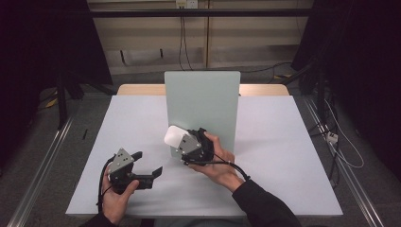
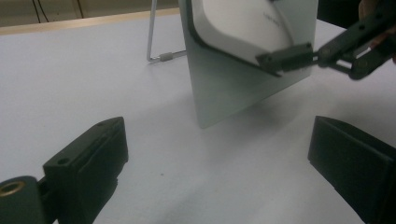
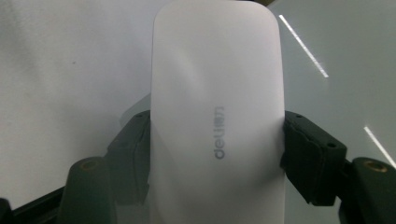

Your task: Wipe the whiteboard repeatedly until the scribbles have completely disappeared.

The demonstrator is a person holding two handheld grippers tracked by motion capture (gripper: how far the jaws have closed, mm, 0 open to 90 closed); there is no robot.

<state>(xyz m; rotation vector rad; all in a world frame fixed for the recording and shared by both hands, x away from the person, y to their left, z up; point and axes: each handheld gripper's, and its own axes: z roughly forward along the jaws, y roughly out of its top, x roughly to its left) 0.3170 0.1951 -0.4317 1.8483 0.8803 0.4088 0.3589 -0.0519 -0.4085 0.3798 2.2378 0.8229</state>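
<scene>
Right gripper (image 1: pixel 182 142) clamped on one white eraser (image 3: pixel 217 116), held against one upright pale-green board (image 1: pixel 208 99) at mid-table. Left gripper (image 1: pixel 150 163) spread apart, bare, low over white table (image 1: pixel 283 156), just beside board. Beyond: wooden edge, grey floor, dark curtains, hanging cables.

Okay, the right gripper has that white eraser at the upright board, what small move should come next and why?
Probably slide the white rounded plastic eraser sideways across the pale green upright board. The right gripper is shut on its sides, holding it at the board's lower left part, while the left gripper waits open above the white table.
</scene>
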